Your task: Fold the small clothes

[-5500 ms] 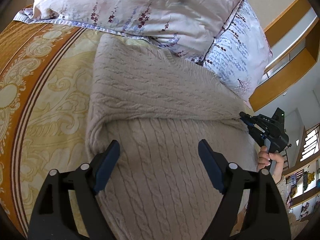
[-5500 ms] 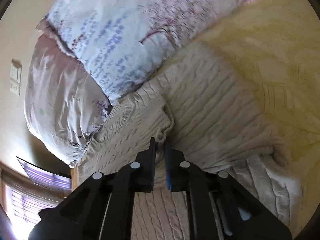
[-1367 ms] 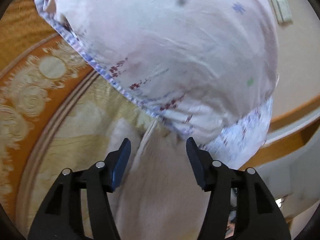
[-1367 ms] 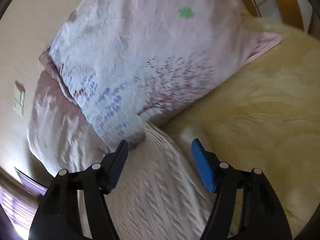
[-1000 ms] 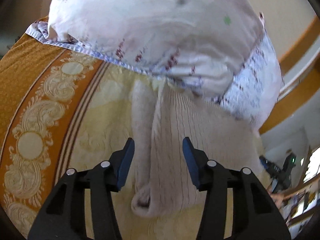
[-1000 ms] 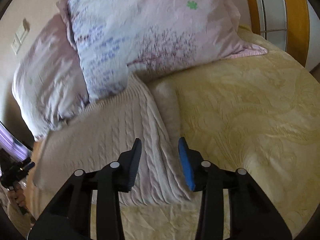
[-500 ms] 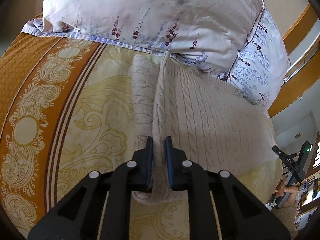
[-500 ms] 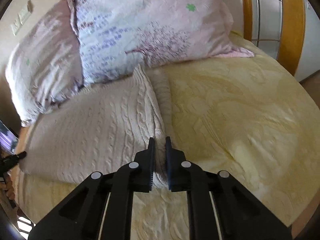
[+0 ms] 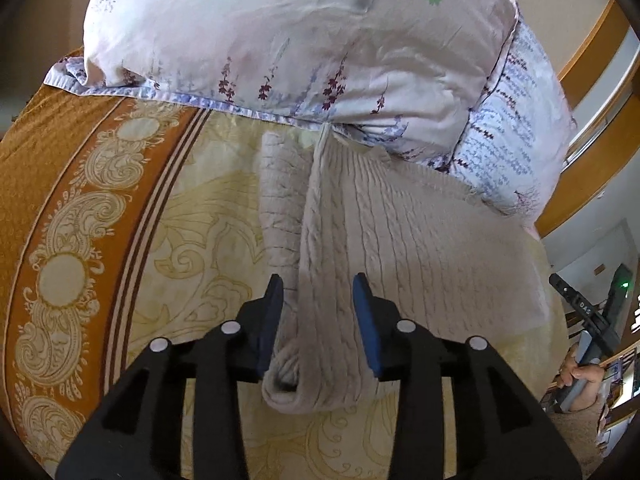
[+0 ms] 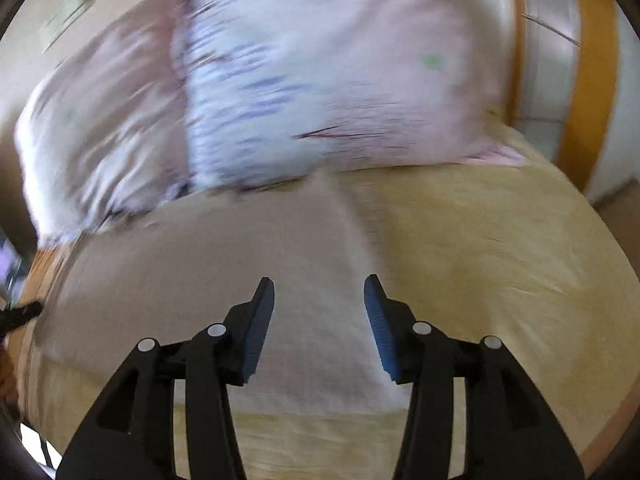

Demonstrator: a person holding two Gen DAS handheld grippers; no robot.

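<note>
1. Your left tongs are standing parted, straddling the folded sweater's rolled edge without pinching it.
2. Your right tongs are hovering wide open over the sweater, which is lying on the bed below the pillows.

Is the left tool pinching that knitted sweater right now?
No, the left gripper has its jaws spread apart on either side of the sweater fold, with gaps showing, not clamped on it.

One sweater, beige cable-knit, on one bed. Two pillows against the headboard end. Two grippers in use, two fingers each. One hand visible.
</note>
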